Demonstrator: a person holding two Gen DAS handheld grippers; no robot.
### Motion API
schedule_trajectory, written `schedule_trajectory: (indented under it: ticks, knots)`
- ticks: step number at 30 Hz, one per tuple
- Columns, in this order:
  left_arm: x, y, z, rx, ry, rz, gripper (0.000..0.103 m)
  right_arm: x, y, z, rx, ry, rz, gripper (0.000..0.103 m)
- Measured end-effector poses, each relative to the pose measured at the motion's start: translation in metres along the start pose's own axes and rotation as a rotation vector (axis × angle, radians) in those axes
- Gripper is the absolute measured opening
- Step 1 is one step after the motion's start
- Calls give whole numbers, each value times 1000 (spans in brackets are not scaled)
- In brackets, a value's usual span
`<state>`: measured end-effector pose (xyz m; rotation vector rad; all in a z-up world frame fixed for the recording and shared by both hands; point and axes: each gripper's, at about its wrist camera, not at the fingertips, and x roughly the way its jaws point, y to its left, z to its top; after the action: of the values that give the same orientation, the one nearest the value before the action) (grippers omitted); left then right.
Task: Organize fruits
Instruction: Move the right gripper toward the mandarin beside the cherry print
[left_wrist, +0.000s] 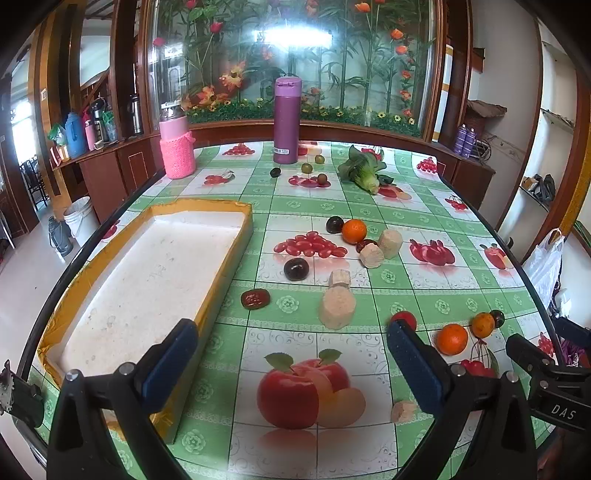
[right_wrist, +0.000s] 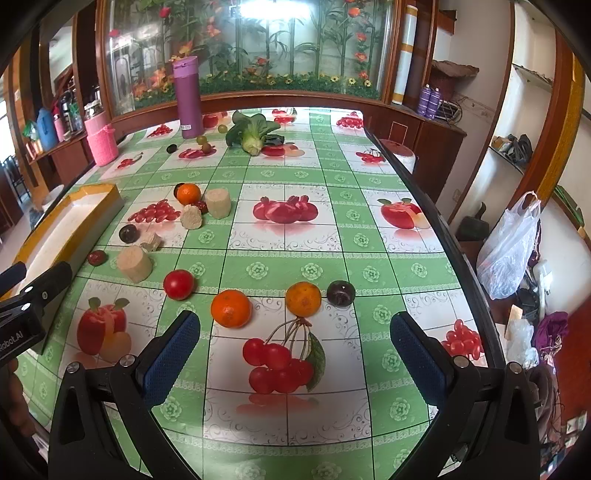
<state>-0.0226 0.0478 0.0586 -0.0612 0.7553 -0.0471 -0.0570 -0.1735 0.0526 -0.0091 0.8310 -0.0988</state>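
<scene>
The counter (right_wrist: 332, 177) wears a glossy green-and-white checked cloth printed with fruit. On its left edge lies one long rectangular foam tray (left_wrist: 147, 280), white inside, yellow-rimmed, holding nothing. Two bottles stand at the far end: a tall purple flask (left_wrist: 287, 120) and a pink one in a knitted sleeve (left_wrist: 176, 147), with one leafy bok choy (right_wrist: 251, 134) near them. The fruit lies loose on the cloth: three round oranges, the nearest (right_wrist: 231, 308) just ahead of the right claw (right_wrist: 294, 338), plus one smooth red tomato (right_wrist: 178, 284) and several dark plums. Four pale crumbly cylinders (left_wrist: 337, 308) sit among them. The left claw (left_wrist: 291, 350) and the right one both gape wide, holding nothing.
</scene>
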Motion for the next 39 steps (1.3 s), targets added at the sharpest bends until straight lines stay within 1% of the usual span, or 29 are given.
schedule_trajectory:
  ticks: [10,12,15,19,22,23,25,26,28,30,33,36,39]
  knots:
    - [0,2,1,7,-5,13,103,4,0,0,-16,16,8,103]
    - [-1,4,2,14,-14,23,103,7,-5,0,-15,20,-9,103]
    - [-2,7,2,47,-19,50,103,15,-17,0,-19,33,-28,103]
    - [-1,10,-2,82,-8,56,103,26,-28,-2,-52,50,-49,103]
    - [-2,7,-7,113,-3,57,103,38,-37,0,-56,71,-18,102]
    - [-1,5,-8,123,3,53,103,44,-39,1,-49,83,0,101]
    - [0,1,-11,143,15,47,103,55,-40,5,-48,108,31,89]
    - [0,-1,-12,150,23,39,103,63,-40,6,-55,129,51,86]
    - [1,-4,-15,171,38,25,103,73,-35,7,-71,161,64,75]
    - [0,-8,-20,199,49,19,103,79,-32,6,-83,176,95,73]
    - [-2,-10,-26,235,67,12,103,84,-29,6,-86,186,123,66]
    - [-4,-13,-33,256,81,-2,103,80,-24,7,-117,163,153,66]
    - [-5,-19,-38,277,101,-27,103,81,-18,11,-173,151,147,64]
